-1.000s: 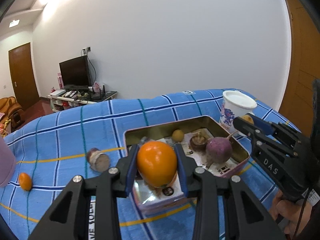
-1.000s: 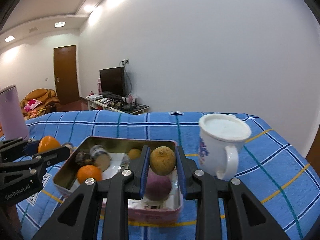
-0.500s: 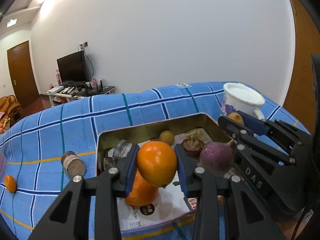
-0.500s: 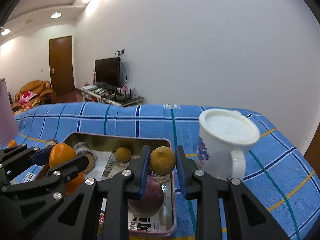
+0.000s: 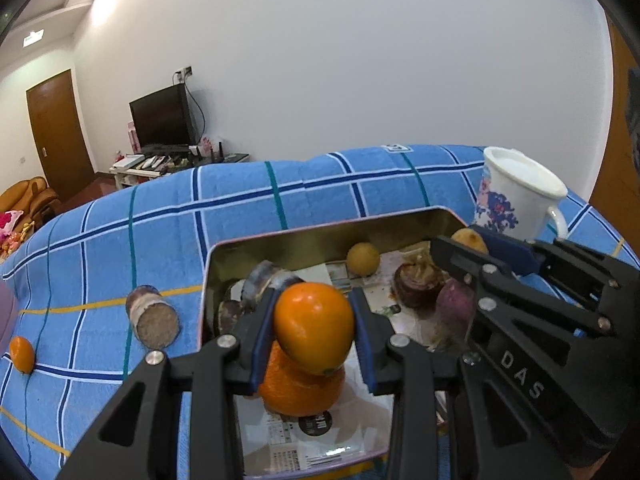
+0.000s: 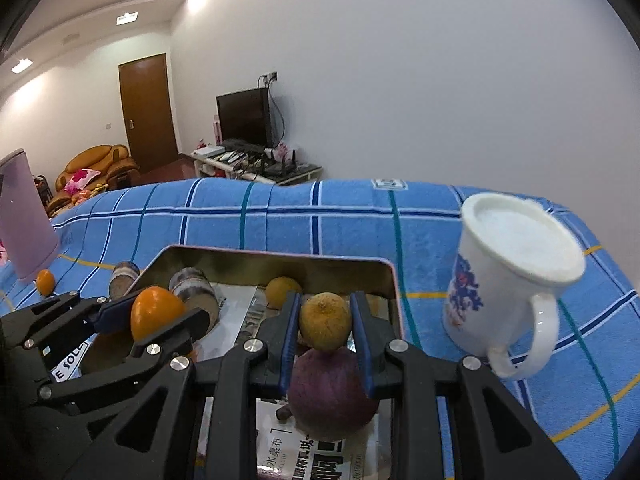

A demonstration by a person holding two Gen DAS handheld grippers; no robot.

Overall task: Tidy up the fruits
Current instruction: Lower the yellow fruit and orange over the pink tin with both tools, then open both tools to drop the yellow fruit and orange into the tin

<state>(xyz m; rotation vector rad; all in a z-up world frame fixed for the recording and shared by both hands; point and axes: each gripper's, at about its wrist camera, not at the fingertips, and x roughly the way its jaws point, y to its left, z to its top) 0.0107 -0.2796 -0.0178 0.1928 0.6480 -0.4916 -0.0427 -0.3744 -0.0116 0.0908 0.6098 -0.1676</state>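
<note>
Both tools hang tilted downward over a shallow rectangular metal tin (image 5: 400, 224) with a pink outer rim, side by side and close together. Clamped between the blue pads of the black left tool (image 5: 314, 330) is a smooth, glossy orange citrus fruit (image 5: 314, 328), held above the tin's near left part. Directly below it, inside the tin, lies a larger, rougher-skinned orange (image 5: 300, 388) on printed paper that lines the bottom. The black right tool (image 6: 325, 328) grips a small, dull yellow-brown round fruit (image 6: 325, 321) with a dimpled top, held over the tin's right side. Under it rests a round purple root vegetable (image 6: 330, 394), also on the paper lining.

Farther into the tin sit a small yellow round fruit (image 5: 363, 259) near the back wall, a dark brown bulb-shaped piece (image 5: 418, 285) and a couple of purple-skinned cut tuber chunks (image 5: 268, 280) at the left. The tin stands on a bench covered with a blue checked cloth (image 5: 240, 216).

Outside the tin, on the cloth to its left, lies a cut tuber piece with a pale face (image 5: 154, 318), and farther left a small orange fruit (image 5: 22, 354). Just beyond the tin's right corner stands a white ceramic mug with a blue floral print (image 6: 512, 276), upright, its handle toward the camera. At the far left stands a pale pink container (image 6: 24, 216).
</note>
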